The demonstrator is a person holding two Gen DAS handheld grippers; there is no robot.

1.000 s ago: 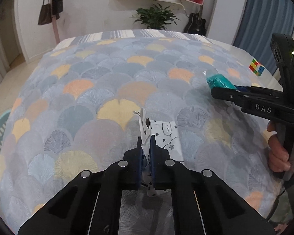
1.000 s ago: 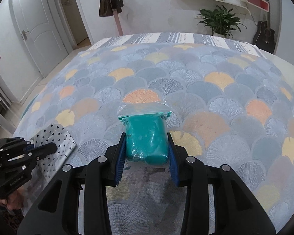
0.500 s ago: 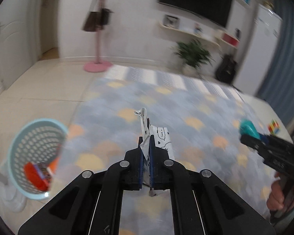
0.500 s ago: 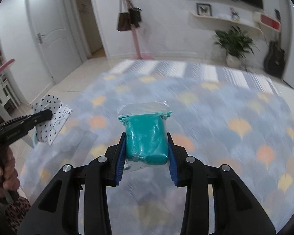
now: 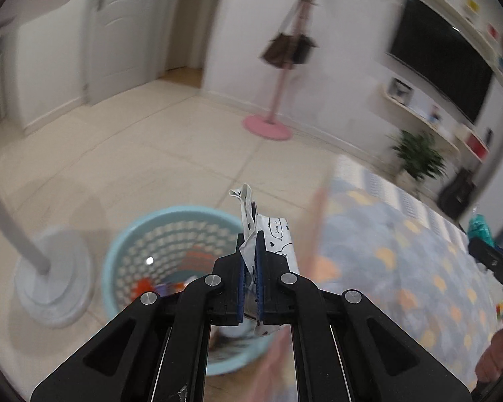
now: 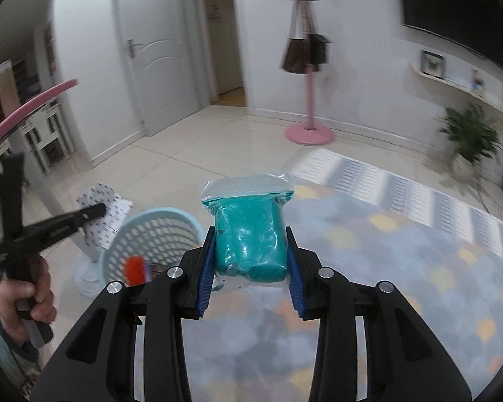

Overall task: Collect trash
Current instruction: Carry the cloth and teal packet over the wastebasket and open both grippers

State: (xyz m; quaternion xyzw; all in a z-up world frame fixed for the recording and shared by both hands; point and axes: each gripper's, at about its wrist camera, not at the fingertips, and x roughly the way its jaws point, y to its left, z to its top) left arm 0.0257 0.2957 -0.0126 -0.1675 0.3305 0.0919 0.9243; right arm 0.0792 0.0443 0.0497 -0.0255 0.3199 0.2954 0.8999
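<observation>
- Holding a white wrapper [image 5: 251,231] with black doodle print: left tool [image 5: 250,251] is clamped on it, blue pads pressed nearly together on the thin sheet.
- Wrapper sticks up and out past the pads, hanging over the near right rim of the light blue perforated basket [image 5: 124,251] that stands on the tiled floor [image 5: 134,154].
- Basket holds some red/orange trash; contents are blurred in the left view, clearer in the right view as a red-orange item [image 6: 135,269] against the inner wall.
- Right tool [image 6: 250,258] is clamped on a clear zip bag of teal stuff [image 6: 249,231], one pad on each side, zip end pointing away from the tool.
- Bag sits over the near left corner of the bed [image 6: 402,268], which has a fan-pattern cover; the basket is on the floor just beside that corner.
- In the right view the left tool shows from the side with the wrapper [image 6: 105,214] just above the basket's far left rim [image 6: 157,216].
- White stand base [image 5: 52,288] on the floor, just left of the basket.
- Pink coat rack [image 6: 308,100] with bags stands well apart, near the far wall.
</observation>
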